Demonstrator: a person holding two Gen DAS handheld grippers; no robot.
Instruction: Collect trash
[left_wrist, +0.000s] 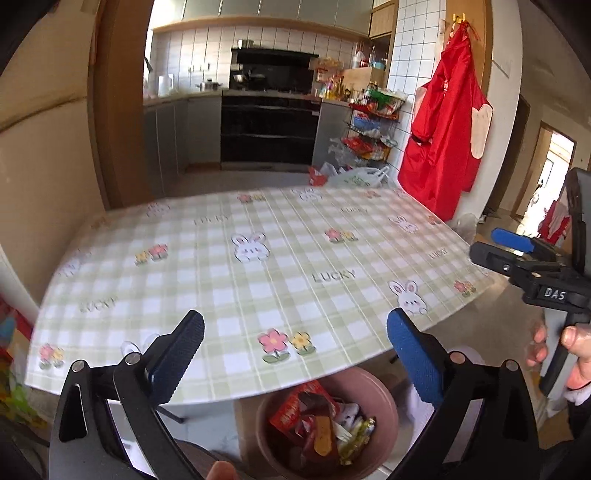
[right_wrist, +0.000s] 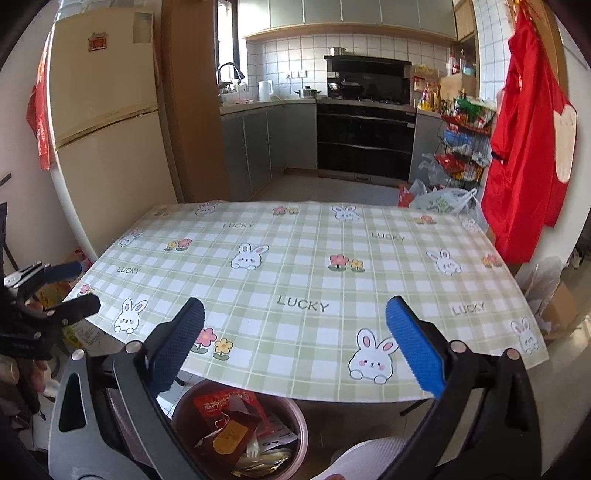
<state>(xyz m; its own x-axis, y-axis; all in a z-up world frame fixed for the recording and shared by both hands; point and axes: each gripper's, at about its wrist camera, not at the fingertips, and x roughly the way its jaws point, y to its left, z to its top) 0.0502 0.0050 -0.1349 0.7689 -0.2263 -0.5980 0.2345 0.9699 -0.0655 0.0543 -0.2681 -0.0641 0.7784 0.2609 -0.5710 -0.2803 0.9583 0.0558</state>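
A round pink bin (left_wrist: 386, 400) stands on the floor under the near edge of the table (left_wrist: 258, 295), which wears a green plaid cloth with rabbits. Red wrappers (left_wrist: 295, 410) and other packets fill the bin. My left gripper (left_wrist: 295, 325) hangs above the bin and the table edge, open, with nothing between its fingers. My right gripper (right_wrist: 295, 308) is also open and empty over the same edge, with the bin (right_wrist: 301, 424) and its wrappers (right_wrist: 225, 406) below it. Each gripper shows in the other's view: the right gripper (left_wrist: 487, 243) at the right, the left gripper (right_wrist: 86, 284) at the left.
A person's hand (left_wrist: 576, 354) holds the right gripper's handle. A red apron (left_wrist: 443, 129) hangs on the wall at the right, with a wire rack (left_wrist: 369, 125) and plastic bags (left_wrist: 354, 177) on the floor beyond the table. A fridge (right_wrist: 103, 129) stands at the left.
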